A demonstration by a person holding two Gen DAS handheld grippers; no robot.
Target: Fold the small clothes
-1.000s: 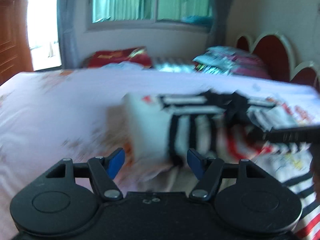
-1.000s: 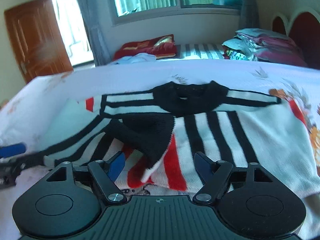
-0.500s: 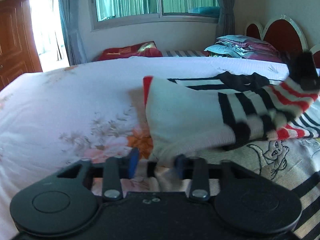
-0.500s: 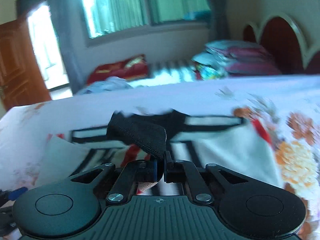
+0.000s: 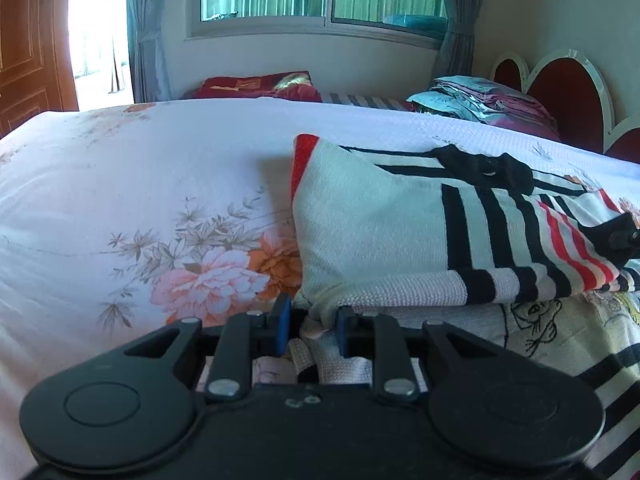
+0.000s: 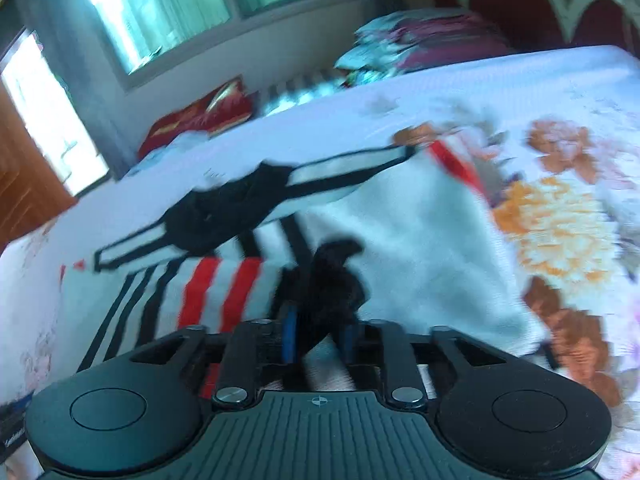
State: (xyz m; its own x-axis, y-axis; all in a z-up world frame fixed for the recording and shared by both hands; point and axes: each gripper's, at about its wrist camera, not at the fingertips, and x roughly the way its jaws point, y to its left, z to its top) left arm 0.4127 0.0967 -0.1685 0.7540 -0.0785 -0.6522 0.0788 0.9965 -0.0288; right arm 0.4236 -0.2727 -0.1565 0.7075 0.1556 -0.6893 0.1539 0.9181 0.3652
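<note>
On the bed (image 5: 120,184) — left tool (image 5: 310,330) pitched down, pinching the sweater (image 5: 372,240) hem; right tool (image 6: 318,332) rolled, reopening, black cuff (image 6: 332,280) between its pads.

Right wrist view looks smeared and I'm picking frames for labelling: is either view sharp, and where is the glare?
Left wrist view: sharp; sweater knit legible, doorway blown out. Right wrist view: motion-blurred, tilted, window overexposed.

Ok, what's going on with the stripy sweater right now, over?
Left gripper pinching the sweater's near edge. Right gripper has the black cuff between its fingers, jaws just eased open. Sleeve folded across the body. Nothing in the way, over.
</note>
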